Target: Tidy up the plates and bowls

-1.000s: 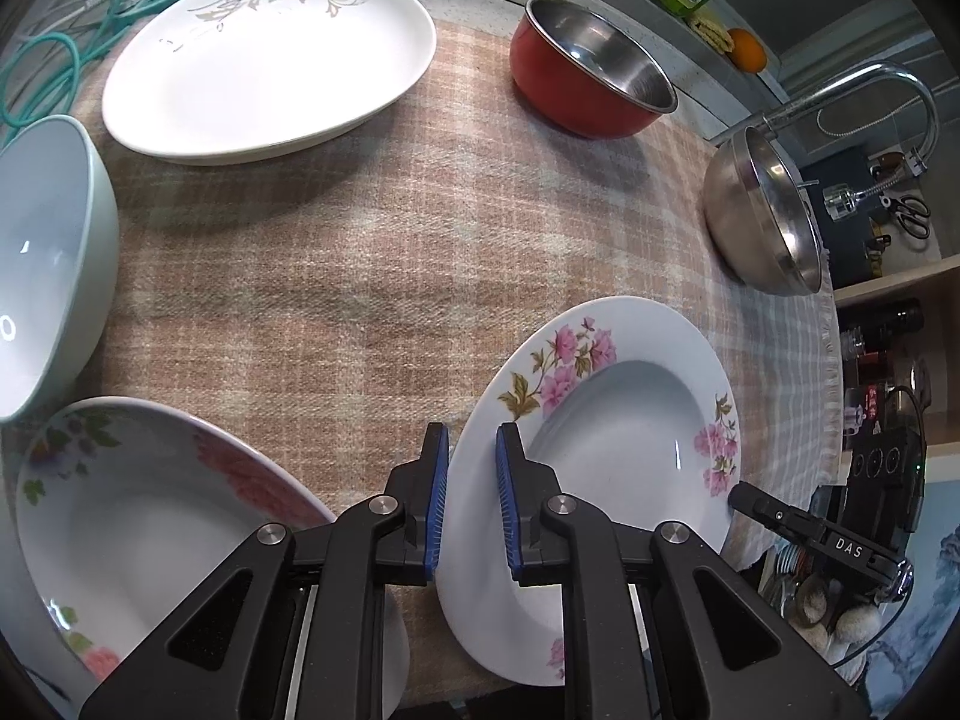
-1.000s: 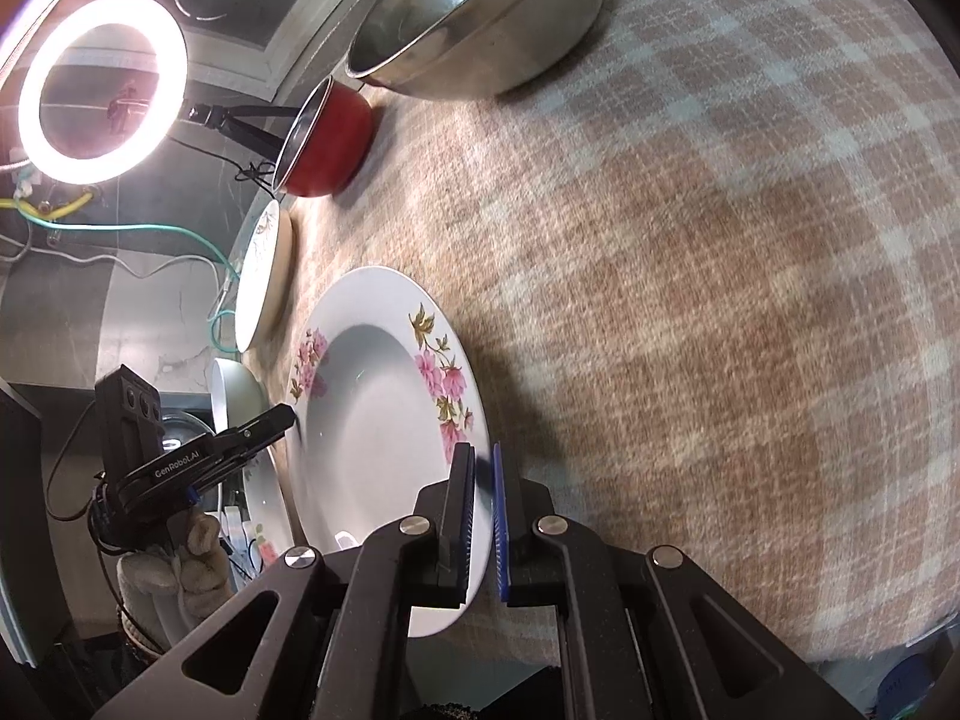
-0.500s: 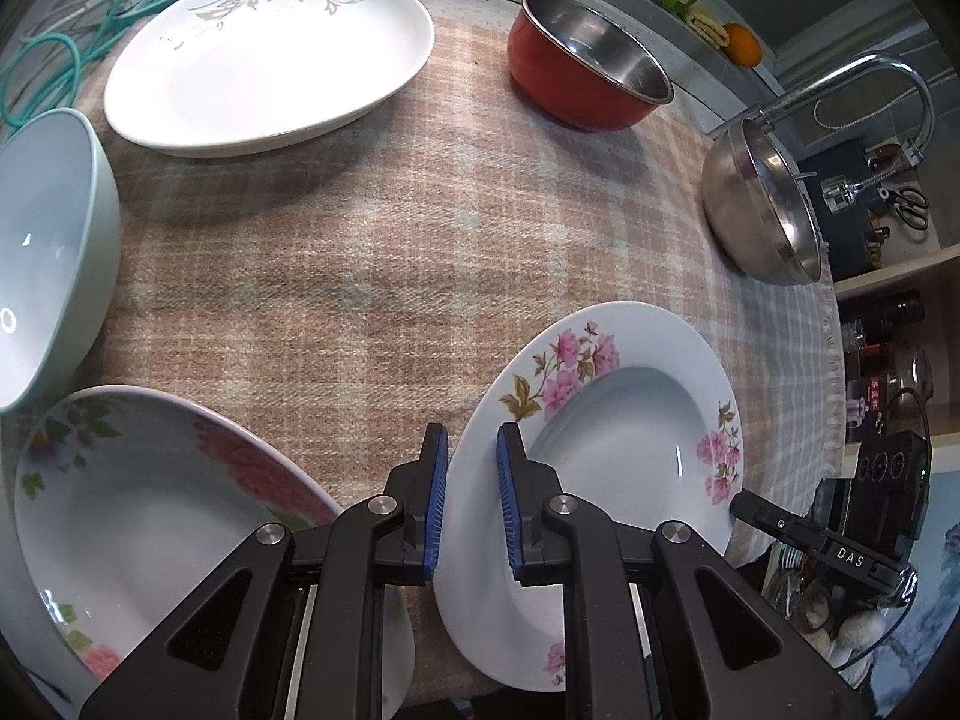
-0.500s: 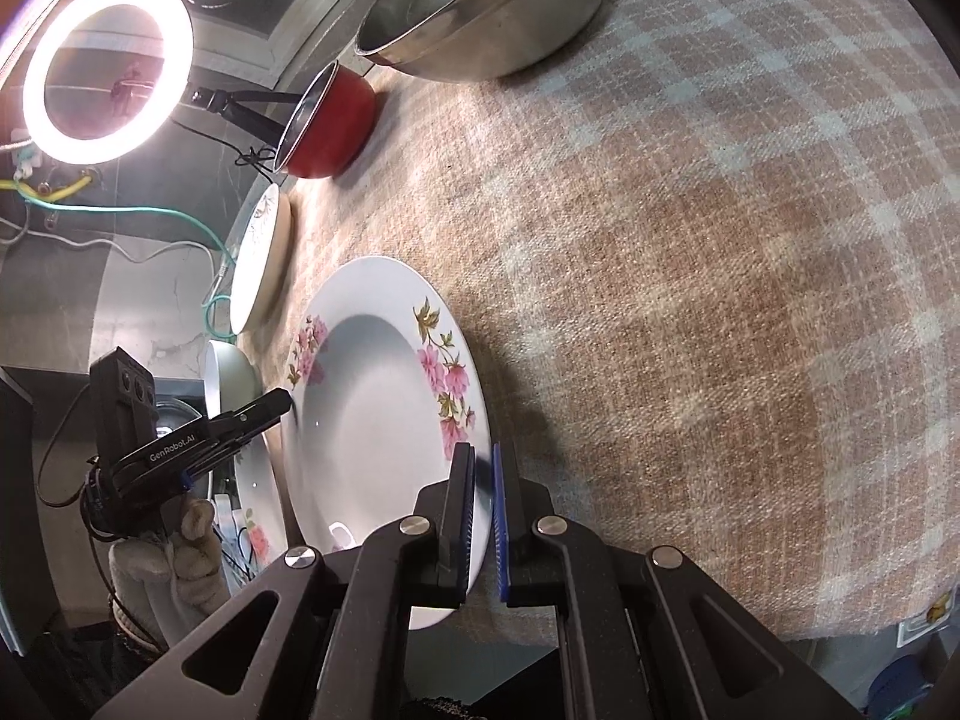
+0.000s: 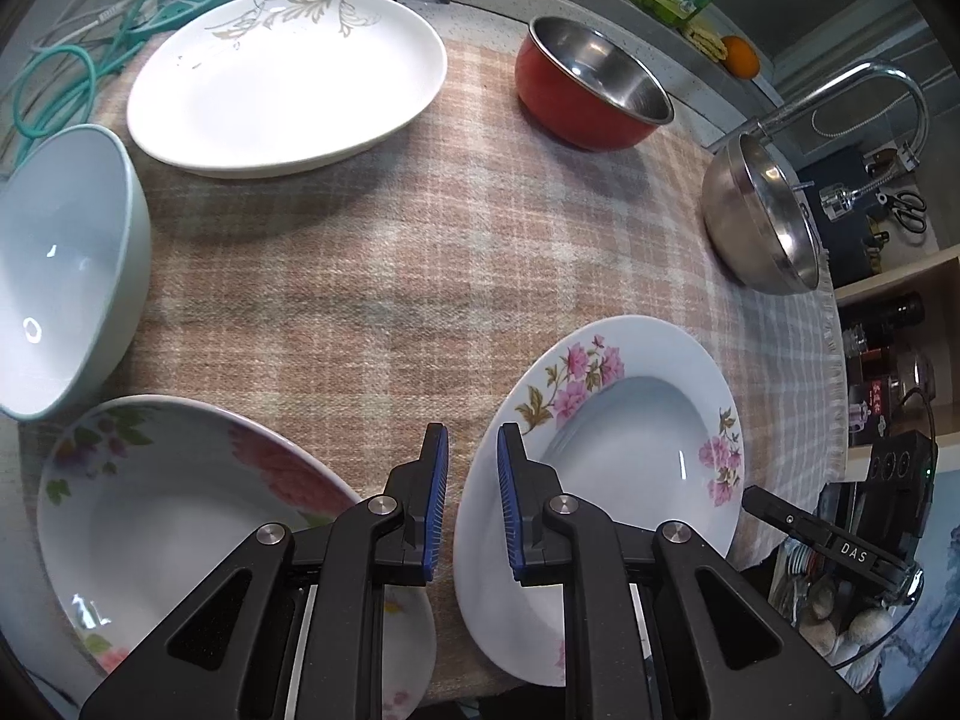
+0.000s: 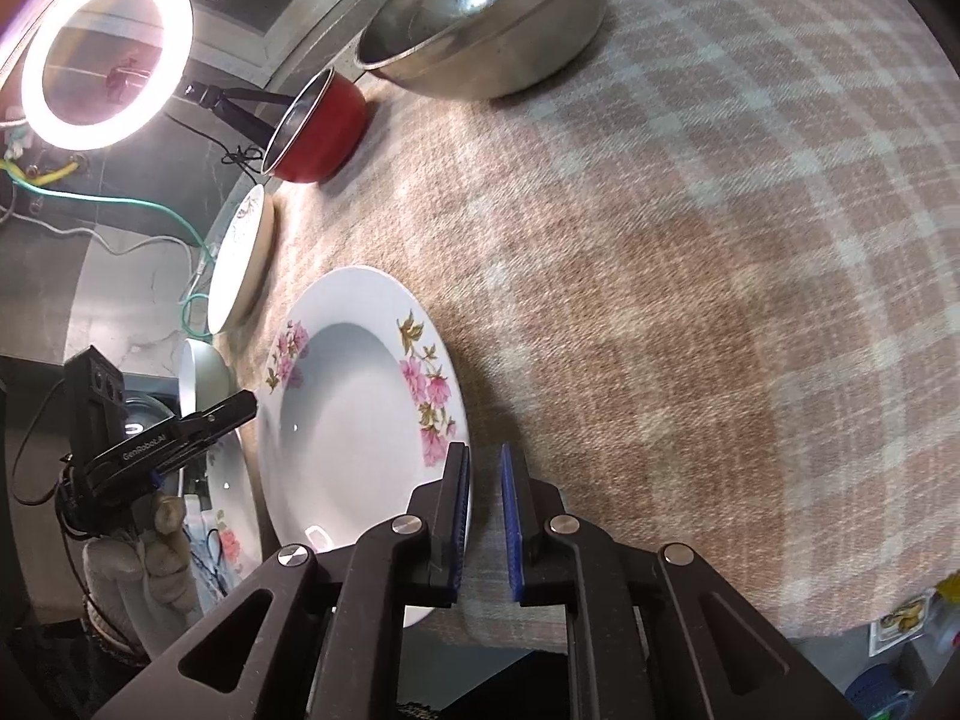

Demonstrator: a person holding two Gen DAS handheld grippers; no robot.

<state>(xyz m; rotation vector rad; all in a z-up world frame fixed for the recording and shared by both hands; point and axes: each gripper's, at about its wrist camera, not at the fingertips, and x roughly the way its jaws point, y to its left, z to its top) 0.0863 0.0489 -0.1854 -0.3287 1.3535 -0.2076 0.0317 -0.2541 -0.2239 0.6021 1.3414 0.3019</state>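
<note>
Plates and bowls sit scattered on the plaid-covered worktop (image 5: 420, 276), none stacked yet. Going left to right in my left view: the pale bowl (image 5: 60, 264) lies tipped toward me at the far left, the peony plate (image 5: 180, 516) sits at the near edge, the big leaf-patterned plate (image 5: 288, 78) lies at the back, and the pink-flowered plate (image 5: 630, 450) overhangs the near edge.

What worries me is that overhang: part of the pink-flowered plate has no cloth under it, so a clumsy nudge from either side could tip it off the worktop. Glazed rims are slippery too, and a shallow pinch could let one slide out. The cloth may drag and shift the red bowl (image 5: 594, 90) or the steel bowl (image 5: 762, 222).

My left tongs (image 5: 471, 498) point steeply down over the strip of cloth between the two flowered plates, blades nearly together and gripping nothing. My right tongs (image 6: 485, 516) angle down at the pink-flowered plate's near rim; their jaws are opening, with nothing visibly pinched, the left blade lying over the rim.
</note>
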